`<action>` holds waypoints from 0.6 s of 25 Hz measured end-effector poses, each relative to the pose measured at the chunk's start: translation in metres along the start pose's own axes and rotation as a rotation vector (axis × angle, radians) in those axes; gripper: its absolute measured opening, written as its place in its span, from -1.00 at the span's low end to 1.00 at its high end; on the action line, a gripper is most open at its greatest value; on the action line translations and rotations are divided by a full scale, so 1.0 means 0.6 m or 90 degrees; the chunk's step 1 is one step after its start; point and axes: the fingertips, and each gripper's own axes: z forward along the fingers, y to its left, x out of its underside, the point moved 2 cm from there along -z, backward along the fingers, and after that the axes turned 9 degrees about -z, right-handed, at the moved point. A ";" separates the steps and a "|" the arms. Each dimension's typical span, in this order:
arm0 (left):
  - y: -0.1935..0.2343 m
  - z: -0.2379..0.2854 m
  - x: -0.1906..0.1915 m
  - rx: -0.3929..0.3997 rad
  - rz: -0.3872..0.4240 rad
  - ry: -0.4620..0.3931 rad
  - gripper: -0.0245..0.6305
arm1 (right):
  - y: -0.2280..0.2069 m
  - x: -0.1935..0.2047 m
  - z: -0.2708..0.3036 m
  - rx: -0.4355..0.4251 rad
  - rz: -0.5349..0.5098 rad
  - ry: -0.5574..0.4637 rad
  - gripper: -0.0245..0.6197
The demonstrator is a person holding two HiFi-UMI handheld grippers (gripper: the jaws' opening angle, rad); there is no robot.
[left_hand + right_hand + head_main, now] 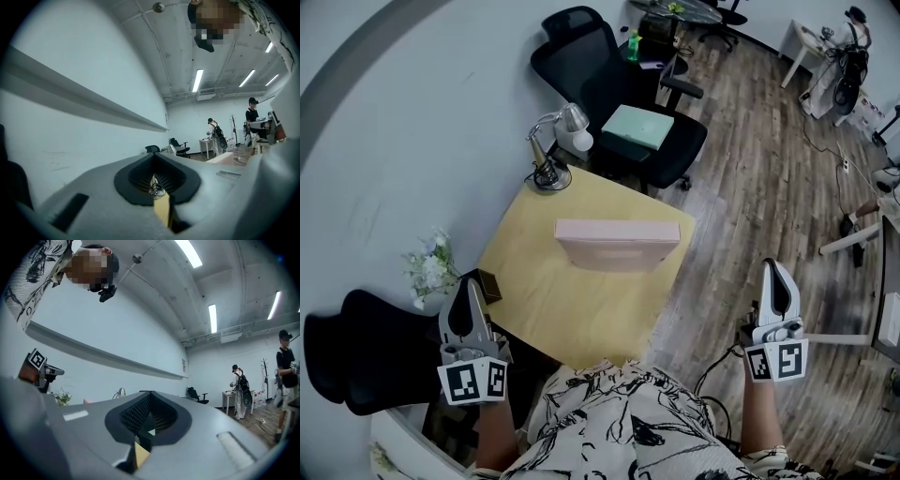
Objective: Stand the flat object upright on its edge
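Standing on its edge, the pink flat object [617, 244] sits near the middle of the yellow table [572, 305], at the centre of the head view, with neither tool touching it. At lower left, the left gripper [471, 286] hangs off the table's near corner, jaws pressed together on nothing. At lower right, the right gripper [776, 270] is over the wooden floor, well apart from the table, jaws likewise together and empty. A desk lamp [555, 141] stands on the far corner.
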 end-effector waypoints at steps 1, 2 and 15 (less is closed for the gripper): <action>-0.002 0.000 0.000 0.001 -0.002 -0.001 -0.93 | 0.001 0.000 0.001 -0.002 -0.001 0.002 -0.95; -0.005 0.001 -0.001 0.002 -0.002 -0.003 -0.93 | 0.004 0.001 0.001 -0.004 -0.002 0.006 -0.95; -0.024 0.008 -0.003 0.019 0.000 -0.007 -0.93 | 0.022 0.006 0.010 -0.029 0.005 0.010 -0.94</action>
